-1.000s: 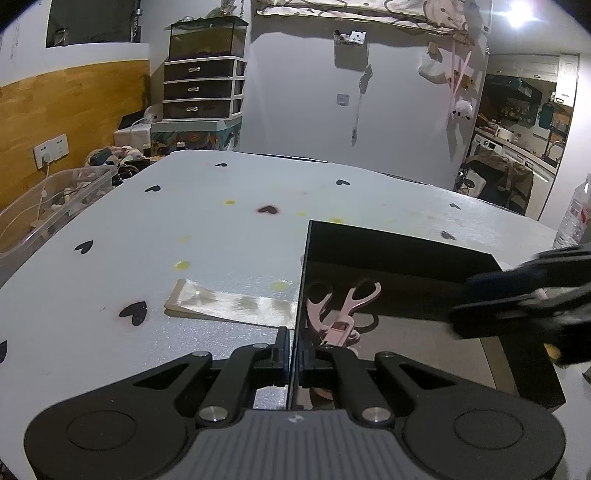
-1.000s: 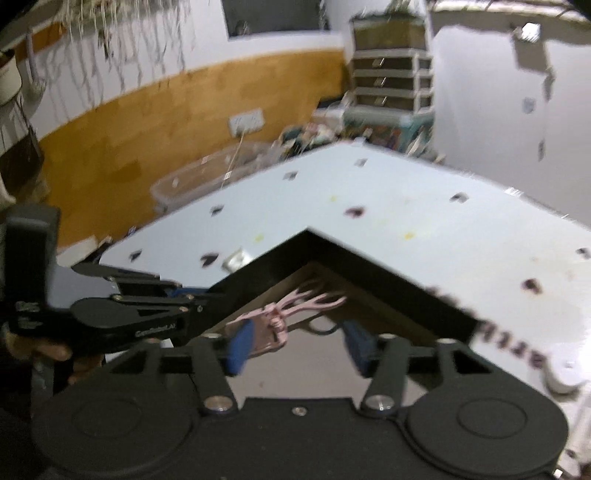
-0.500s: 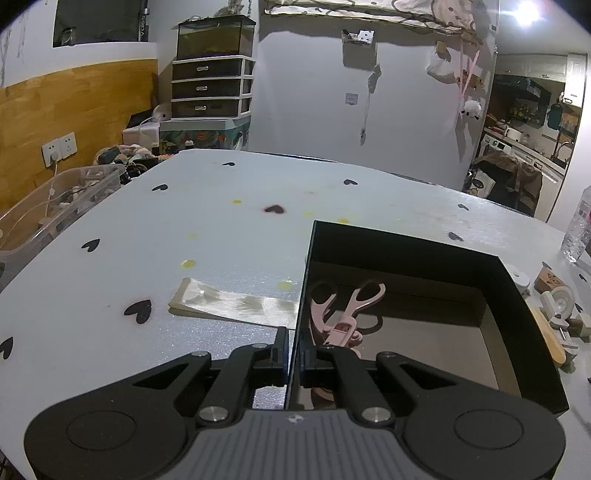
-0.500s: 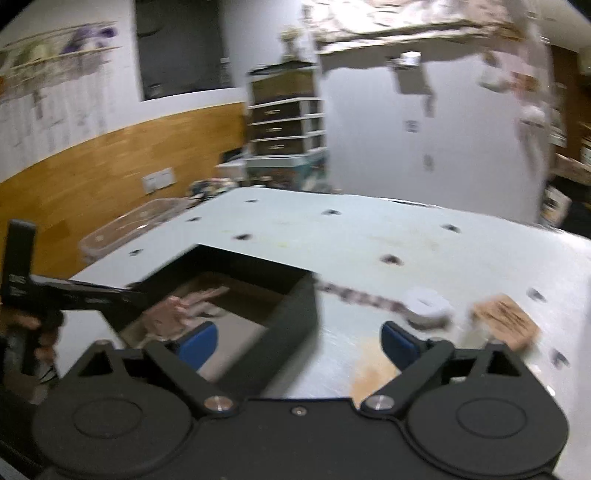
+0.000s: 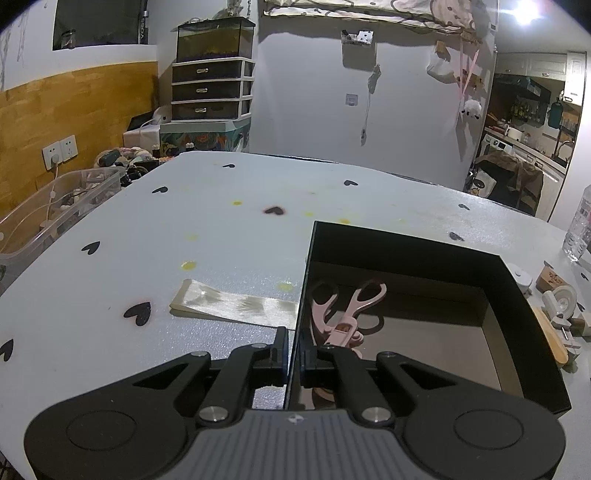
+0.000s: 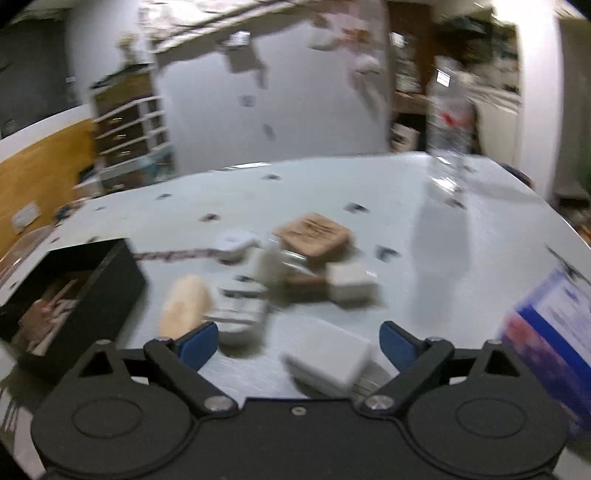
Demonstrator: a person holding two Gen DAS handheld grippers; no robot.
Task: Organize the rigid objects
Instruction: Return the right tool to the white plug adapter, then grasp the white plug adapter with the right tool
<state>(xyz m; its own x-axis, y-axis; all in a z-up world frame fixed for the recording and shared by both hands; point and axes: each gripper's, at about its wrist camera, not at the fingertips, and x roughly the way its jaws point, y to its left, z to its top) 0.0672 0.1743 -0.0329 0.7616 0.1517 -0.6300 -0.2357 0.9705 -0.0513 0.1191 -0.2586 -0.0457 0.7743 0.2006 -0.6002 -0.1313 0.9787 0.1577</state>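
My left gripper [image 5: 294, 354] pinching the black box's [image 5: 424, 254] near-left wall, pink scissors [image 5: 345, 314] inside at that wall, my right gripper [image 6: 297, 341] spread wide, jaws just narrowing slightly, nothing between, above the white block [image 6: 328, 356] near the table's [image 5: 221, 229] right edge.

light: dim room, one bright lamp [image 5: 524, 14] flaring at upper right of left wrist view | shadows: soft, dark inside black box [image 5: 517, 295] | left wrist view: sharp, fisheye-bent edges, dark corners | right wrist view: heavy motion blur throughout, doorway glare at right
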